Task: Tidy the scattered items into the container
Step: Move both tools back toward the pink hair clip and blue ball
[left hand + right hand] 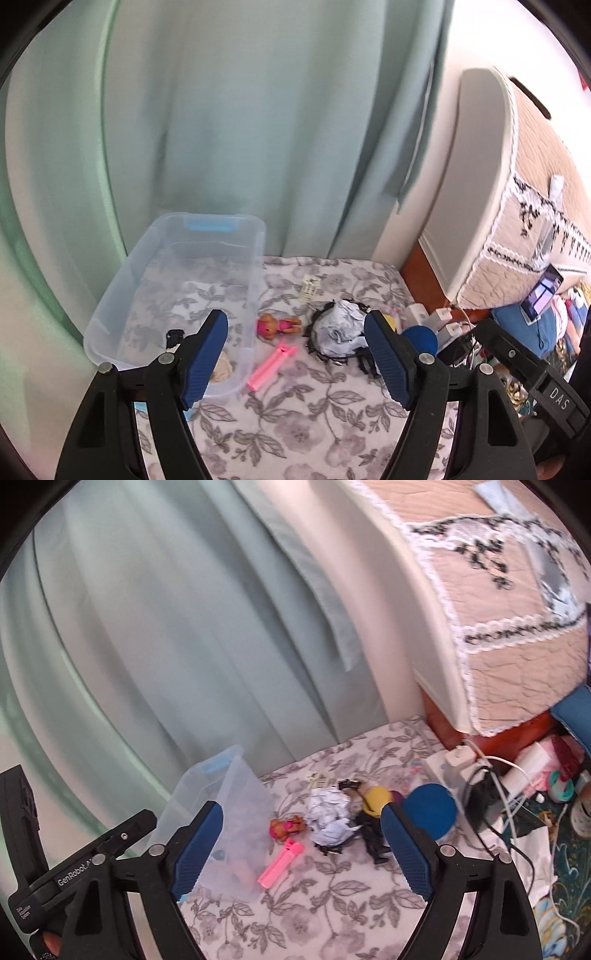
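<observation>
A clear plastic bin [122, 295] [236, 797] with a blue latch stands on a floral blanket, with a small black item [174, 336] and a beige item [223, 367] inside. To its right lie a small doll [279, 325] [287, 827], a pink clip [271, 365] [281, 864], a crumpled white paper [338, 328] [330, 814], a black figure [373, 836], a yellow toy [376, 799] and a blue ball [419, 338] [430, 810]. My left gripper [297, 360] hangs open above the doll and clip. My right gripper [301, 849] is open too, nothing between its fingers.
A pale green curtain [221, 129] hangs behind the bin. A bed with a quilted cover [535, 192] stands at the right. White chargers and cables [476, 771] and other clutter lie on the floor by the bed. A paper tag [309, 288] rests on the blanket.
</observation>
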A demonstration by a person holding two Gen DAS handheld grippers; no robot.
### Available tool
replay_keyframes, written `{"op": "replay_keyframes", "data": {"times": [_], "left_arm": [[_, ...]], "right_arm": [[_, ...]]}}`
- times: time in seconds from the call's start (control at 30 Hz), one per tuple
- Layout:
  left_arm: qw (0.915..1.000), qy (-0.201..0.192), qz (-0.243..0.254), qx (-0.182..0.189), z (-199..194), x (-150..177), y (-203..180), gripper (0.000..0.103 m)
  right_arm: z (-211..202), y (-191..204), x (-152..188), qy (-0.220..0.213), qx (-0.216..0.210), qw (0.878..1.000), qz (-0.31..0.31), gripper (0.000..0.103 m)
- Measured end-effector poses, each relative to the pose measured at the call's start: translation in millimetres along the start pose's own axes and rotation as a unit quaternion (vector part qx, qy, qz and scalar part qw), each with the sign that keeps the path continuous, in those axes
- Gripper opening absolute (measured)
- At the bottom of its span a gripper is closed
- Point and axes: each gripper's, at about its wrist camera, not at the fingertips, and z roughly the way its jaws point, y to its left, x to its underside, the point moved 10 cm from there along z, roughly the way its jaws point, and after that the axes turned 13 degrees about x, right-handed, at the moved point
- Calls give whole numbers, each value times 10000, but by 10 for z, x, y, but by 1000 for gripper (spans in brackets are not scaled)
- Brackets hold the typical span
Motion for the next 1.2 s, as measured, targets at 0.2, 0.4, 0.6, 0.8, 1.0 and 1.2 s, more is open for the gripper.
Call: {"op": "replay_keyframes", "data": {"times": [0.2, 0.4, 0.6, 0.8, 1.0, 1.2], "left_arm": [[9995, 183, 237, 99, 184, 143, -227, 77], [9983, 523, 233, 77, 425, 369, -252, 77], [9965, 815, 153, 90, 679, 622, -202, 77], [9941, 1084, 73, -29, 896, 835, -62, 77], [9907, 1355, 40, -88, 1126, 1027, 78, 77], [9860, 1641, 129, -274, 1360, 1222, 191, 77]], "right_arm": [[57, -375, 78, 113, 182, 9991, 358, 90], [218, -579, 230, 299, 324, 9976, 528, 90], [435, -660, 425, 593, 412, 9956, 589, 90], [635, -662, 547, 775, 465, 9939, 636, 90], [863, -686, 688, 1005, 604, 9908, 679, 89], [1052, -710, 796, 1196, 678, 9882, 672, 89]]}}
